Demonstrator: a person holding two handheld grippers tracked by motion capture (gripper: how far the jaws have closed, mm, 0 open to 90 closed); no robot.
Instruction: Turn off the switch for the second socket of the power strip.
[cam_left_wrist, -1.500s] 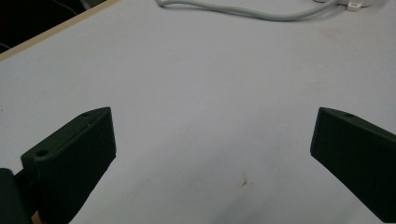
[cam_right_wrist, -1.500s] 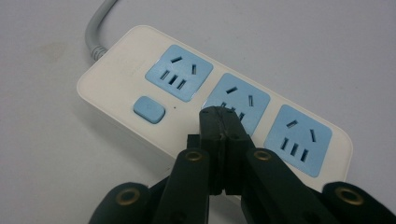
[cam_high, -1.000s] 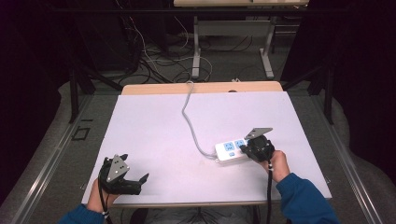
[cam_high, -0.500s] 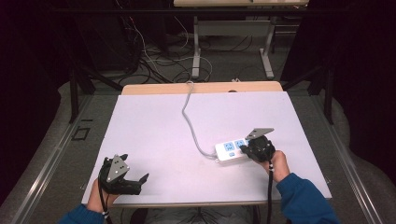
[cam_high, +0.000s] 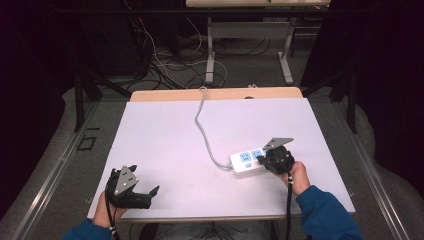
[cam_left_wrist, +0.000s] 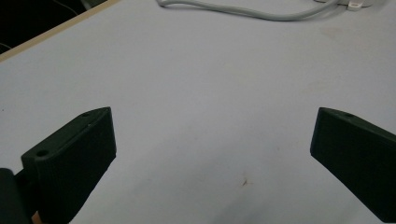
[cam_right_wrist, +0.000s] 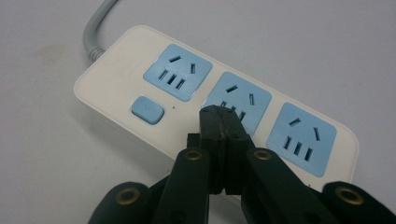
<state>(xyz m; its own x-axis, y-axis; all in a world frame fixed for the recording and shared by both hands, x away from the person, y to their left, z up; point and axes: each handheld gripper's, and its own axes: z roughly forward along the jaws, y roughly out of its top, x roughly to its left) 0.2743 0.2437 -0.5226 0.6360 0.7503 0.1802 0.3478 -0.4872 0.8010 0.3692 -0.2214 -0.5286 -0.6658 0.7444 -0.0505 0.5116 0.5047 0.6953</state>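
Right gripper (cam_right_wrist: 219, 114) had its jaws pressed together, empty, tips over the white power strip (cam_right_wrist: 187, 116) near its middle socket, perhaps touching it. Left gripper (cam_left_wrist: 212, 154) rested wide open, empty, above the bare table (cam_high: 165, 135), well apart.

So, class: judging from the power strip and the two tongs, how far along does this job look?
Done: the power strip lies flat on the table, nothing plugged into its three sockets. In hand: the right tongs, jaws shut, hover over the middle socket near the blue switch. Left: the goal is unclear; the left tongs sit open and idle.
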